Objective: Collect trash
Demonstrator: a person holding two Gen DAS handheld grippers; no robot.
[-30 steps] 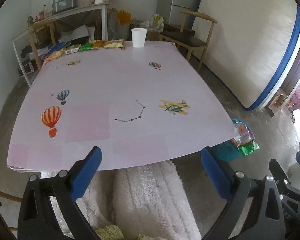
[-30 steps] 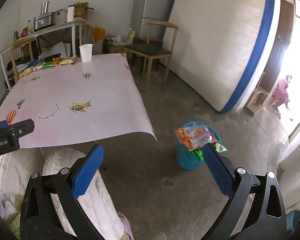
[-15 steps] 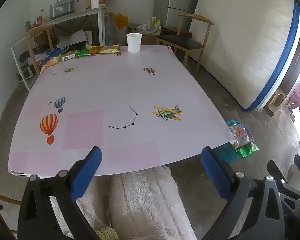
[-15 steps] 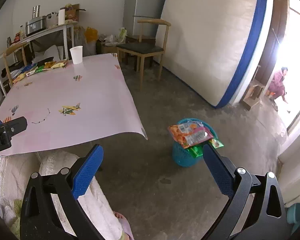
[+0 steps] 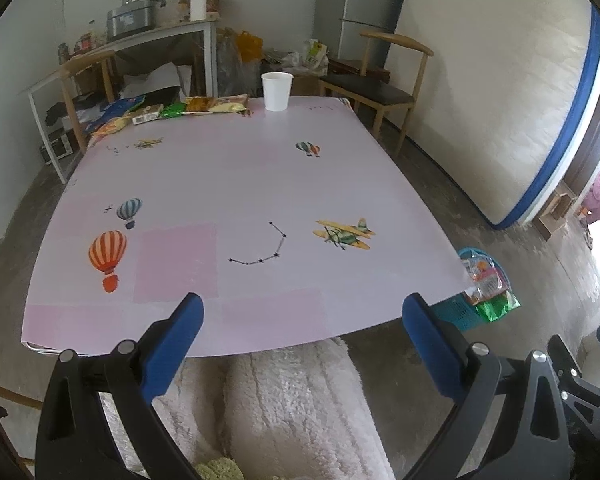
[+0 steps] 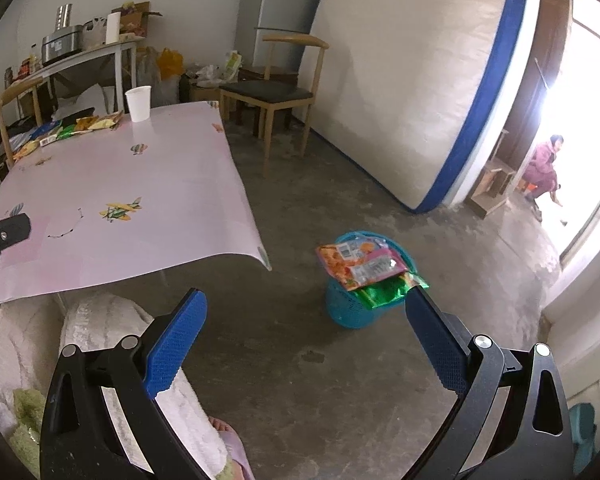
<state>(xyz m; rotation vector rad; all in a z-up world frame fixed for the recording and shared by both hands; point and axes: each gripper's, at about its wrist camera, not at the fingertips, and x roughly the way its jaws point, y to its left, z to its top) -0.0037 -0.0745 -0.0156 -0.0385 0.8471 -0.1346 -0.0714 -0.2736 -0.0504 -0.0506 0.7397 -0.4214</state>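
Several snack wrappers (image 5: 172, 111) lie in a row at the far left edge of the pink table (image 5: 236, 184), next to a white paper cup (image 5: 276, 91). The same wrappers (image 6: 72, 128) and cup (image 6: 138, 103) show in the right wrist view. A small blue basket (image 6: 350, 308) on the floor right of the table holds an orange packet (image 6: 360, 264) and a green one, sticking out over its rim. The basket (image 5: 460, 312) is half hidden behind the table corner in the left wrist view. My left gripper (image 5: 302, 330) hovers open over the table's near edge. My right gripper (image 6: 306, 324) is open and empty above the floor, near the basket.
A wooden chair (image 6: 274, 94) stands past the table's far right corner, another (image 5: 86, 80) at the far left. A mattress (image 6: 416, 80) leans on the right wall. A cluttered shelf table (image 5: 140, 40) is at the back. A person (image 6: 542, 168) crouches at the doorway. Fluffy white trouser legs (image 5: 292, 412) fill the foreground.
Both views have drawn back and risen a little, so the table and the basket look slightly farther off. Both grippers stay open and empty.
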